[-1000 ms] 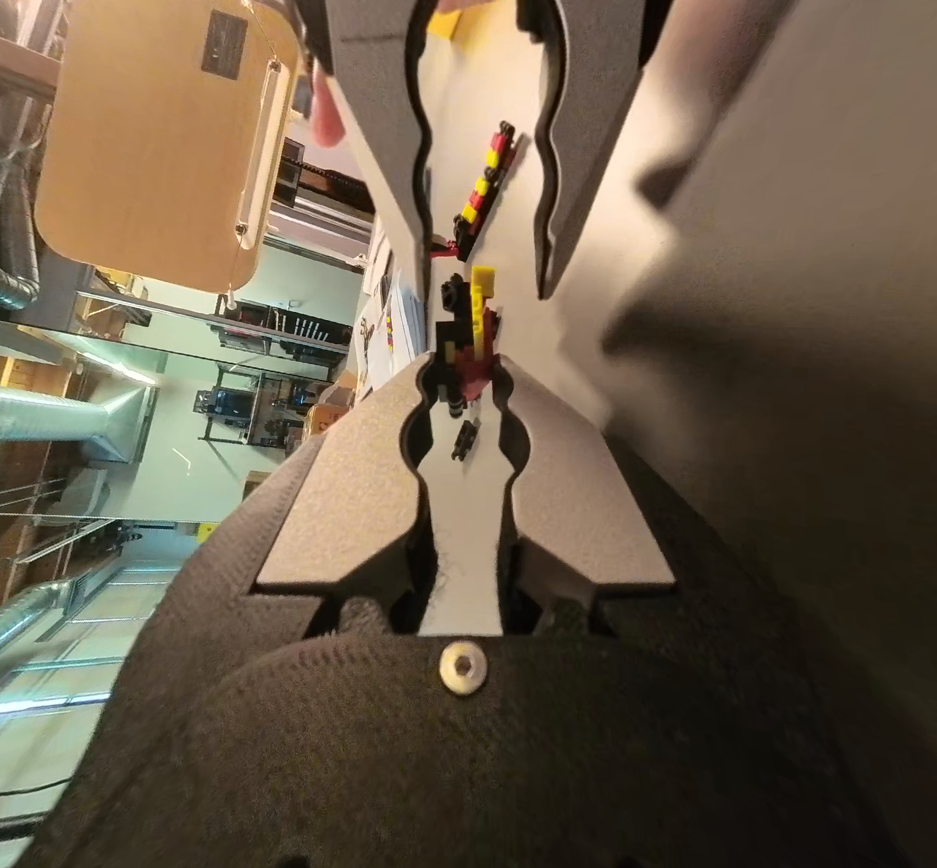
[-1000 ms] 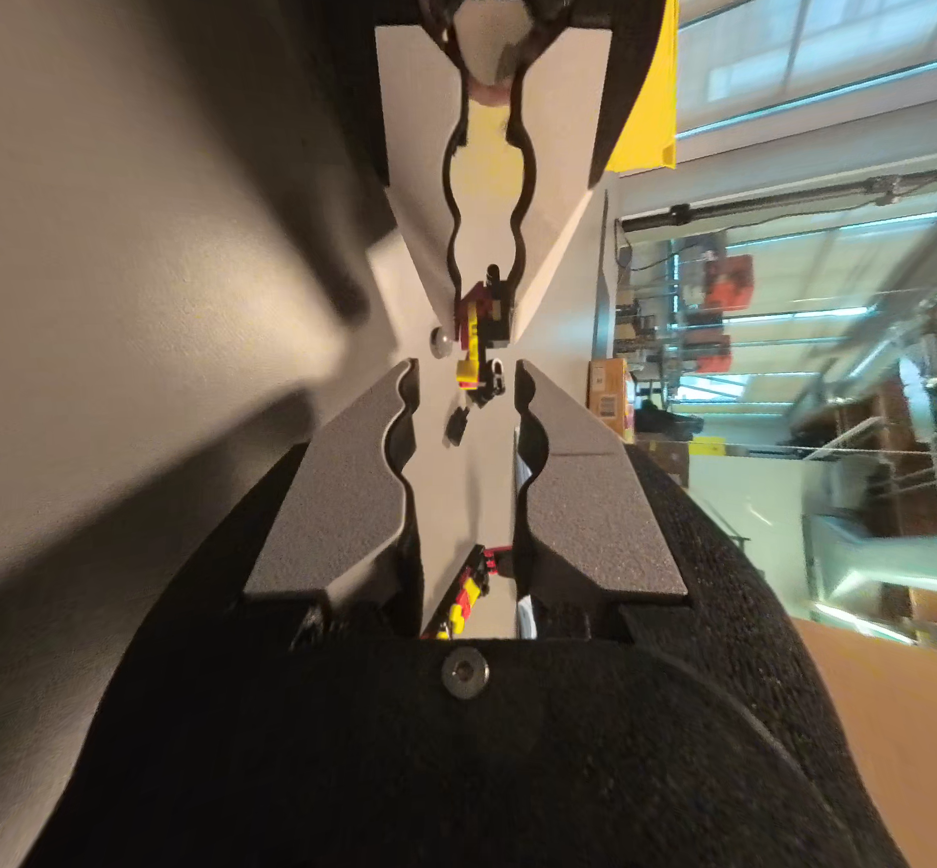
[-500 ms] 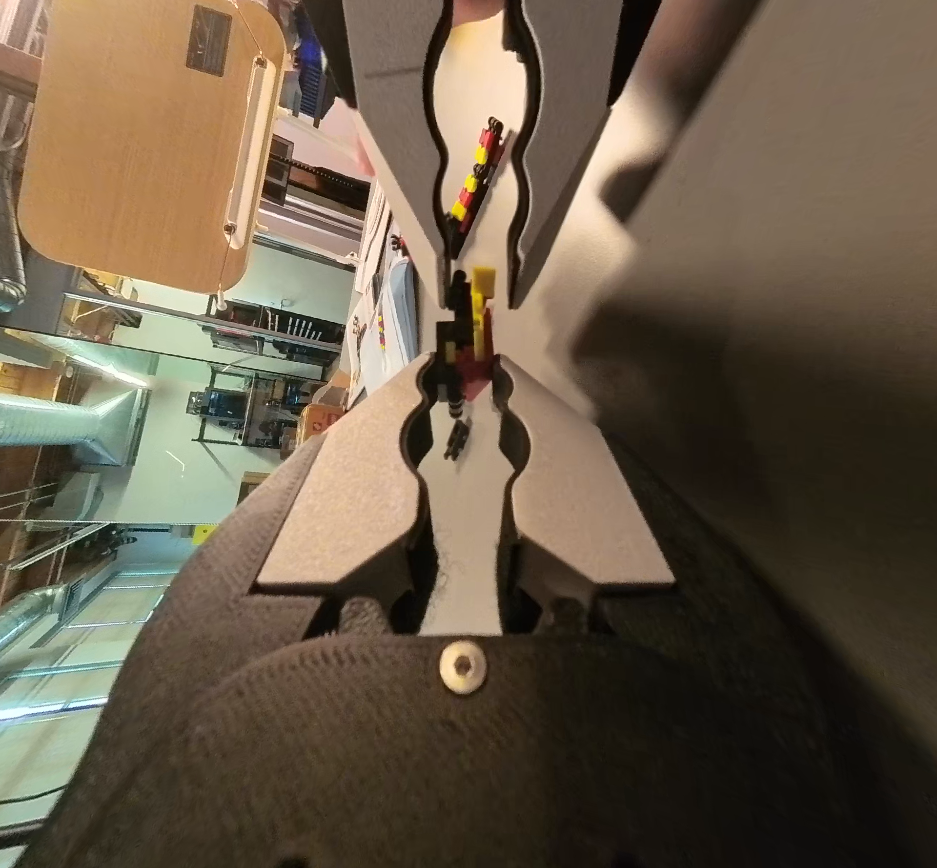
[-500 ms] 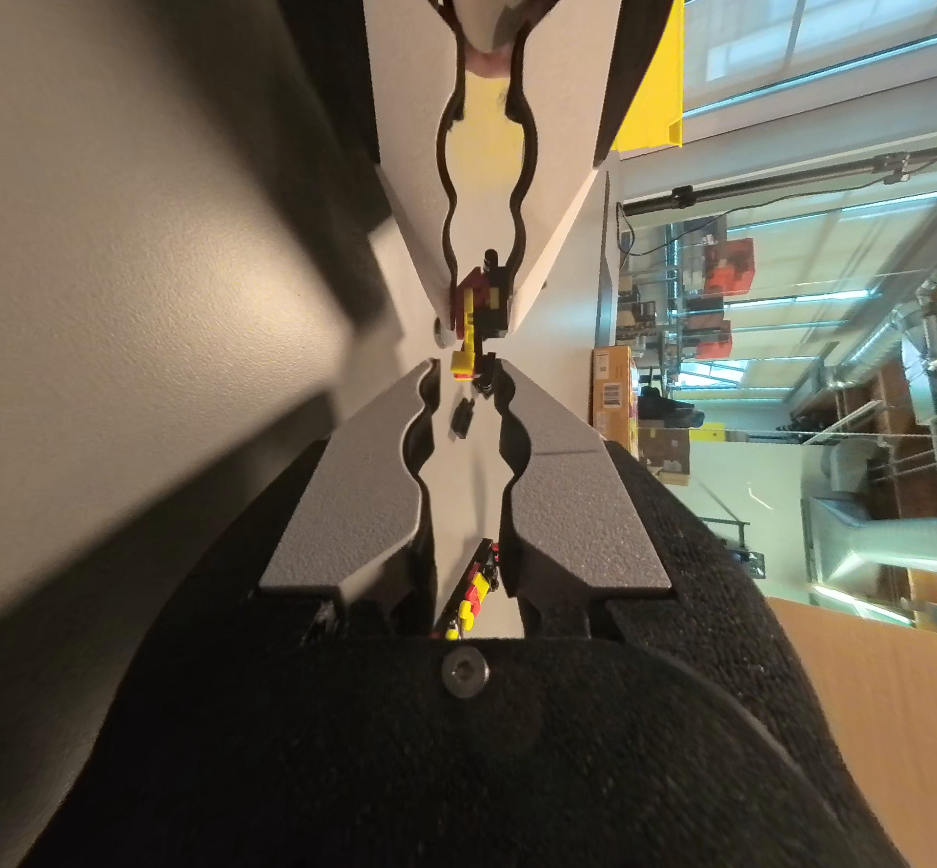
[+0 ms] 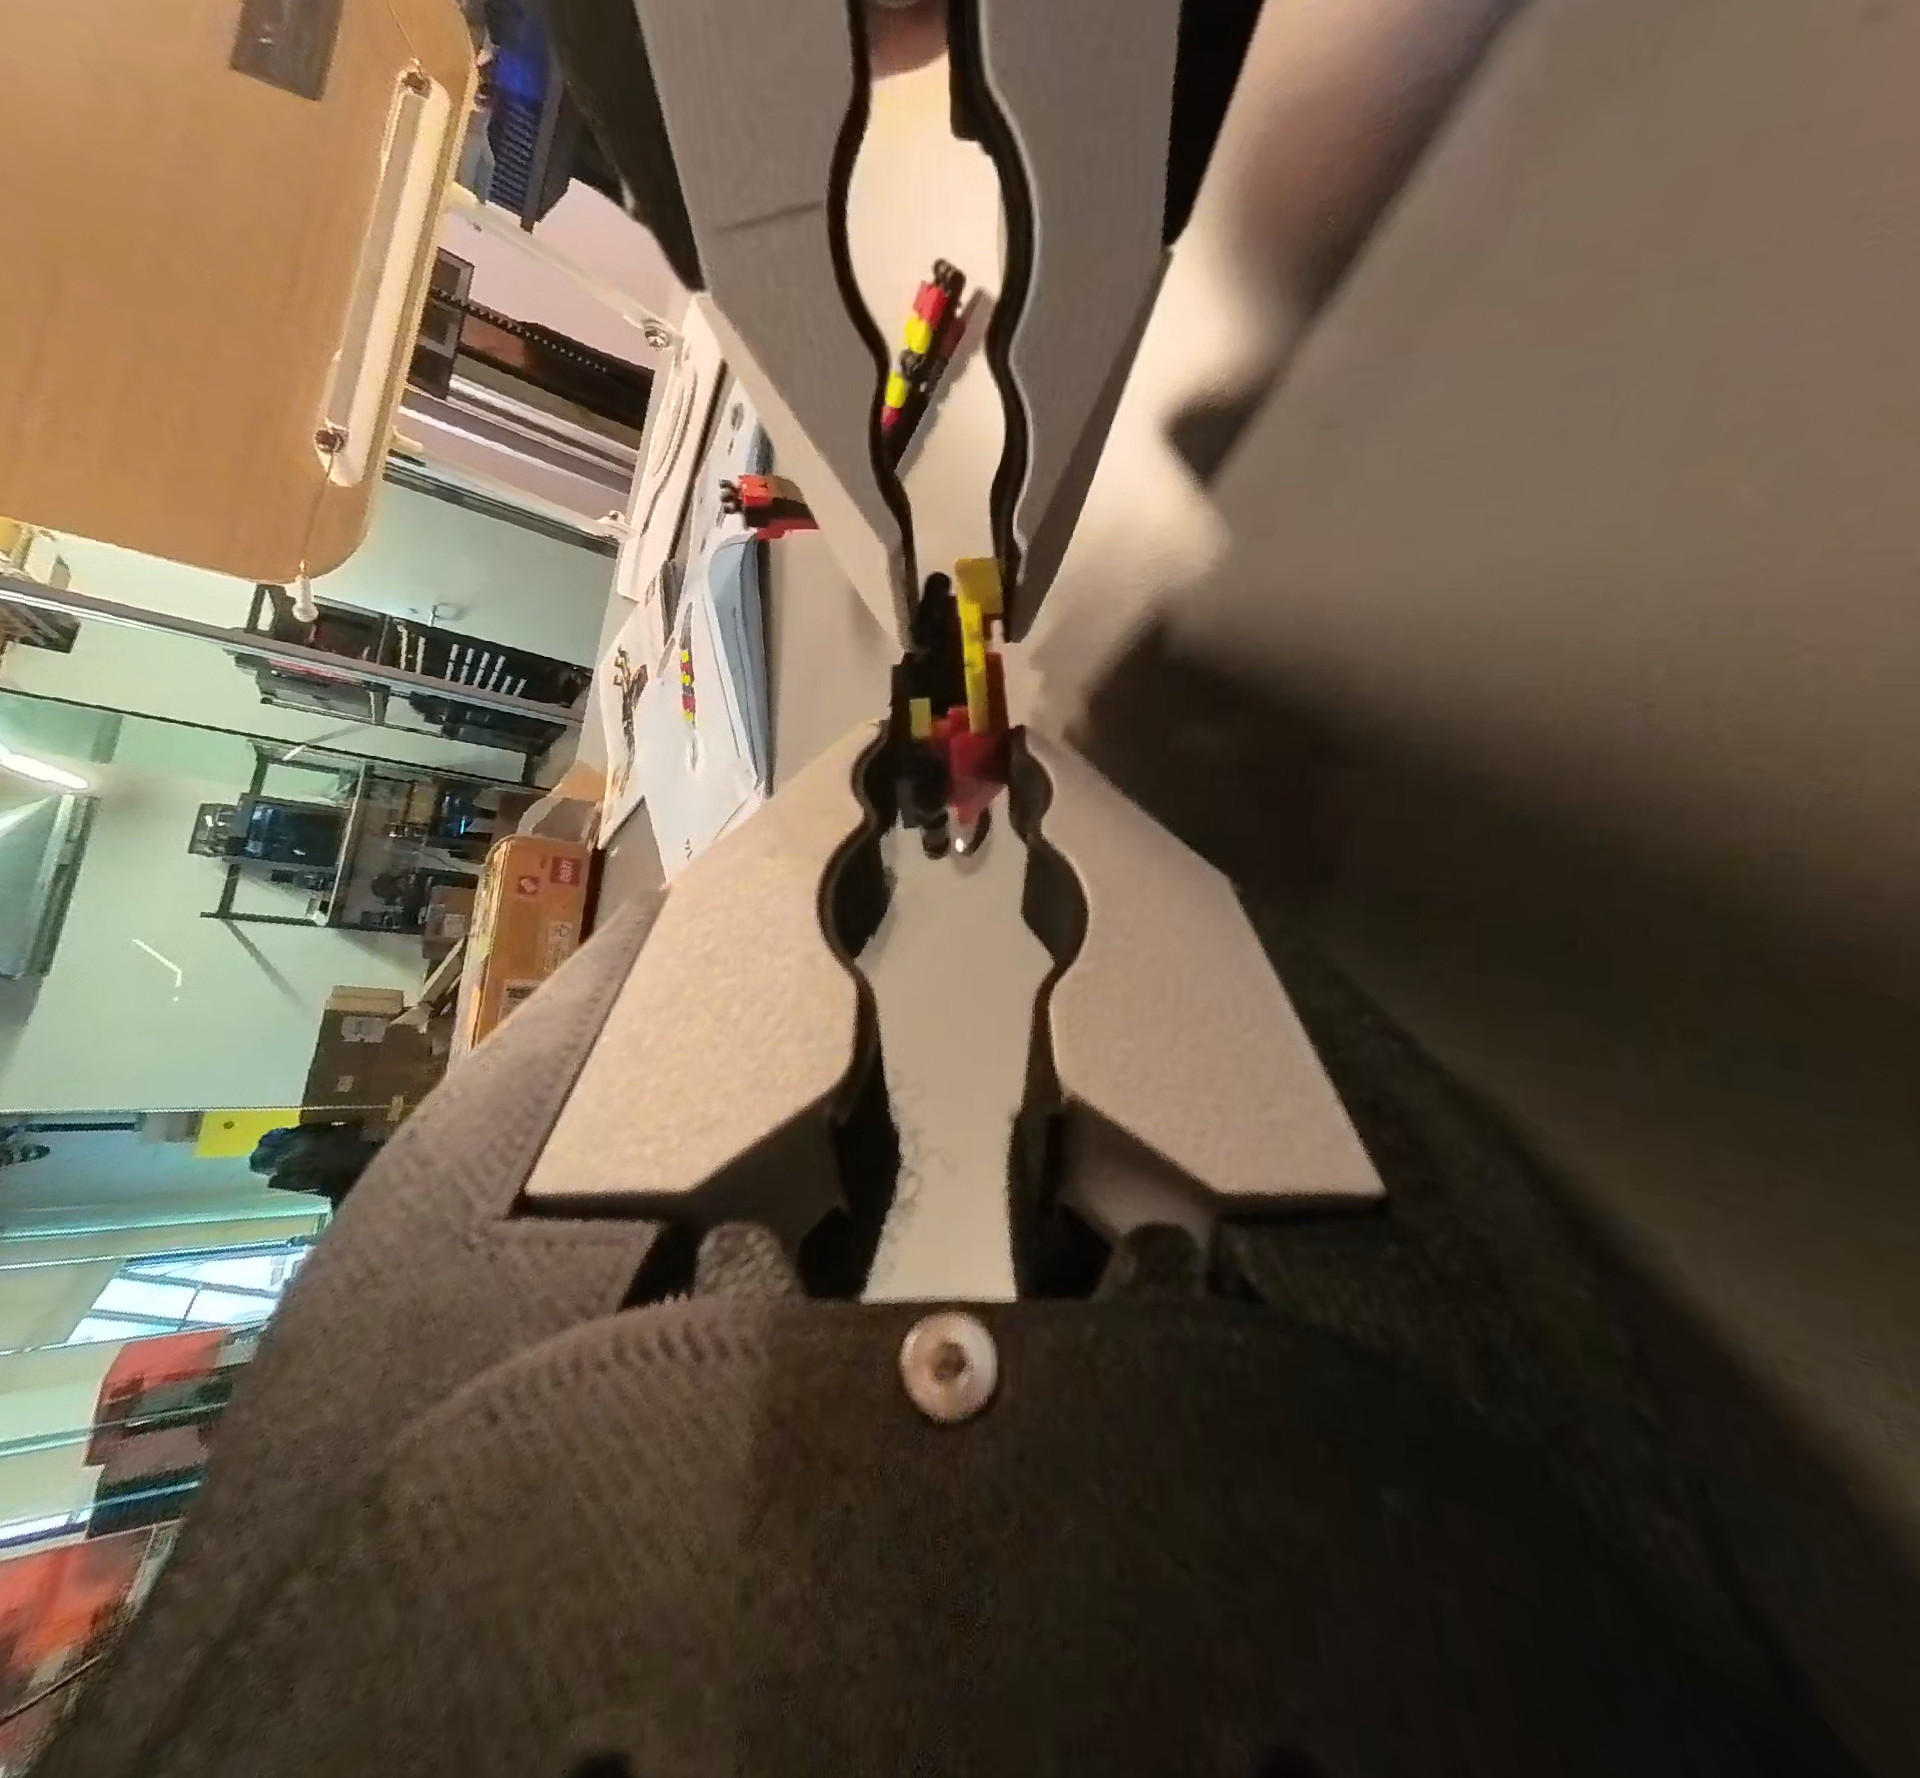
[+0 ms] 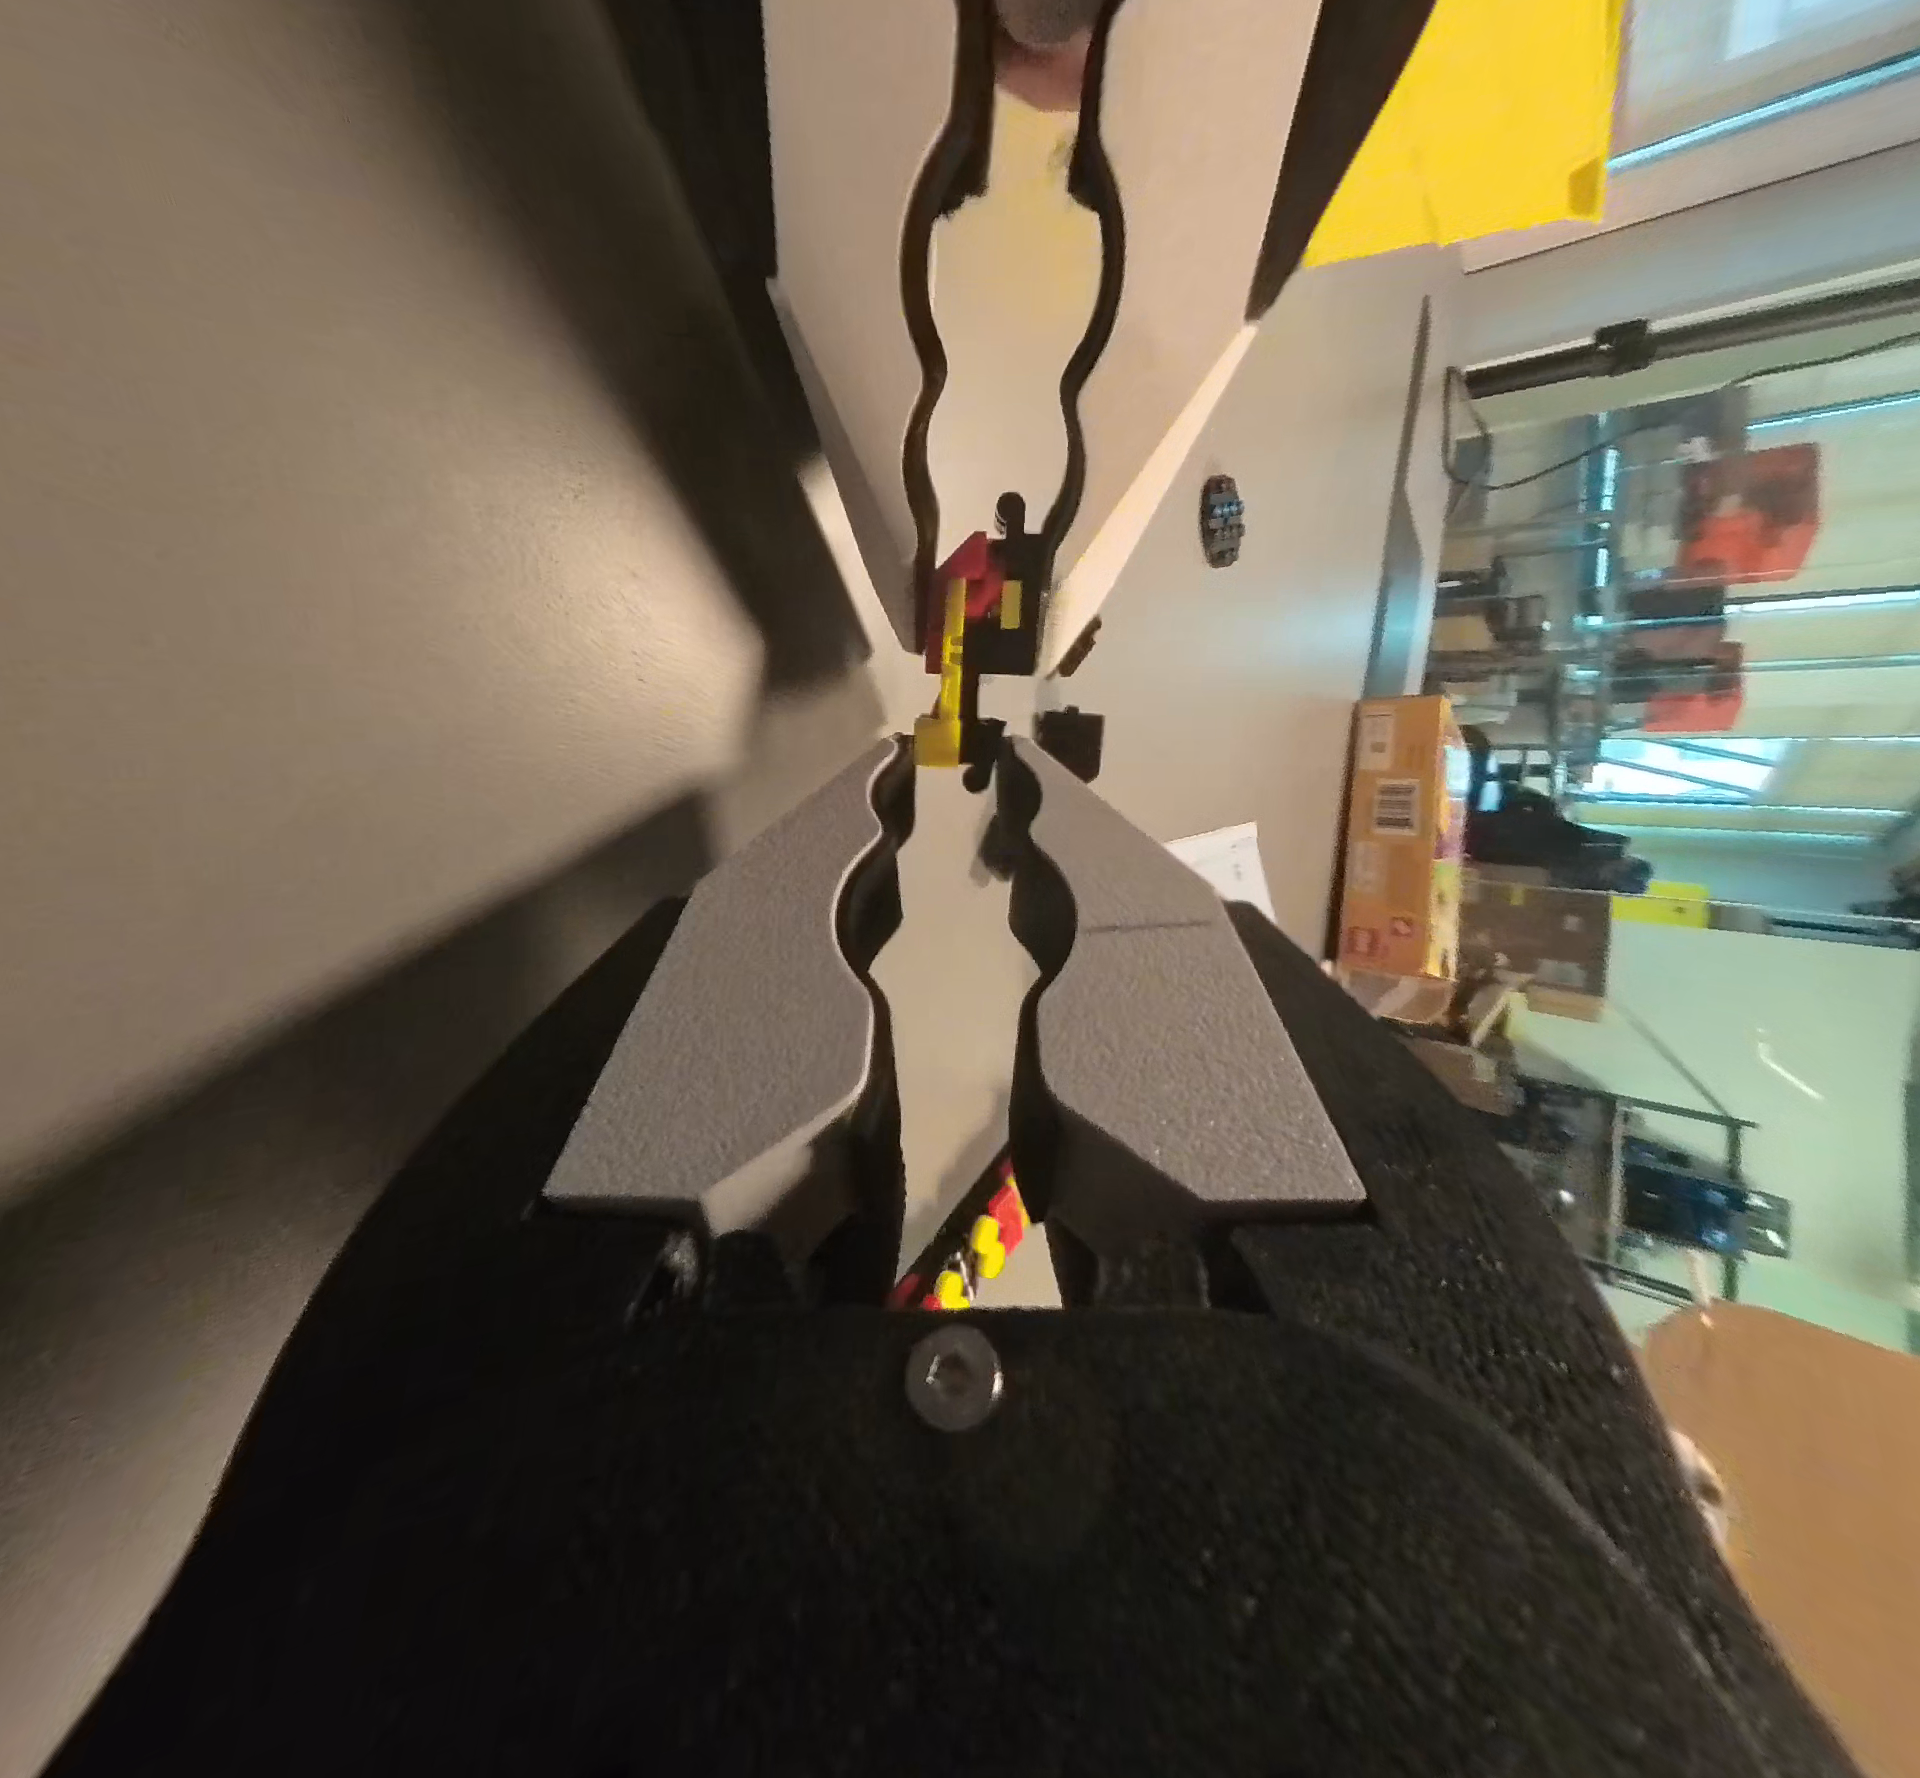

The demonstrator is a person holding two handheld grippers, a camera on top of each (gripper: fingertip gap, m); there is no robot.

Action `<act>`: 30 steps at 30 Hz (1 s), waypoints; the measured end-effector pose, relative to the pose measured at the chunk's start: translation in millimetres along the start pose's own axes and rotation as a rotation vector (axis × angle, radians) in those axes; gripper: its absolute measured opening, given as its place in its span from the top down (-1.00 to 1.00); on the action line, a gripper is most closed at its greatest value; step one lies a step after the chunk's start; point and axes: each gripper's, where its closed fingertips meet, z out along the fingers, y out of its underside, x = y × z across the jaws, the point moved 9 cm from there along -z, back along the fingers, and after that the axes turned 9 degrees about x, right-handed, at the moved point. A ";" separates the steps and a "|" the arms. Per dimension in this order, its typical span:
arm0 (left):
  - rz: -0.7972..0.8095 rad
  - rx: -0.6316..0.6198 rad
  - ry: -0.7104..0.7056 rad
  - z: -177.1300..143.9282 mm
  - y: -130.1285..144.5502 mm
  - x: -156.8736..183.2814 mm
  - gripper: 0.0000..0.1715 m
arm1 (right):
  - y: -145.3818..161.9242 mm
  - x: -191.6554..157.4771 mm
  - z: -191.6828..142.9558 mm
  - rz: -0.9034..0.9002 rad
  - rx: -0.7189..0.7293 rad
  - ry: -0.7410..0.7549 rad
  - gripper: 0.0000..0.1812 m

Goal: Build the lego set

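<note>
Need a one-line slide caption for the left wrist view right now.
Left gripper clamps a small red, yellow and black lego assembly while the opposing right gripper closes on its far end.

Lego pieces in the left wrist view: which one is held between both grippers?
The black, yellow and red assembly; the striped strip lies on the table beyond.

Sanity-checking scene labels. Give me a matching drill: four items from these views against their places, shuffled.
1 lego assembly
2 red-yellow-black strip
3 small red-black piece
4 cardboard box

A beside the booklet
B gripped by left hand-held gripper and right hand-held gripper
C on the table, under the right hand-held gripper
D in the background, off the table

Pairs: 1-B, 2-C, 3-A, 4-D
</note>
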 end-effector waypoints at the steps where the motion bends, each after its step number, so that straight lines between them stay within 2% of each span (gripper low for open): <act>1: 0.003 -0.004 0.003 0.2 -0.1 0.1 0.77 | 0.5 1.1 0.1 0.009 0.000 -0.017 0.85; 8: -0.019 -0.016 0.021 1.2 -0.1 -0.9 0.77 | 3.8 7.4 1.3 0.055 0.008 -0.098 0.86; 18: -0.070 -0.015 0.038 2.2 1.1 -3.8 0.77 | 8.5 4.2 3.2 -0.072 0.034 -0.069 0.86; 30: -0.093 -0.047 0.002 5.1 0.7 -5.4 0.75 | 15.1 14.1 5.3 0.174 0.089 -0.129 0.86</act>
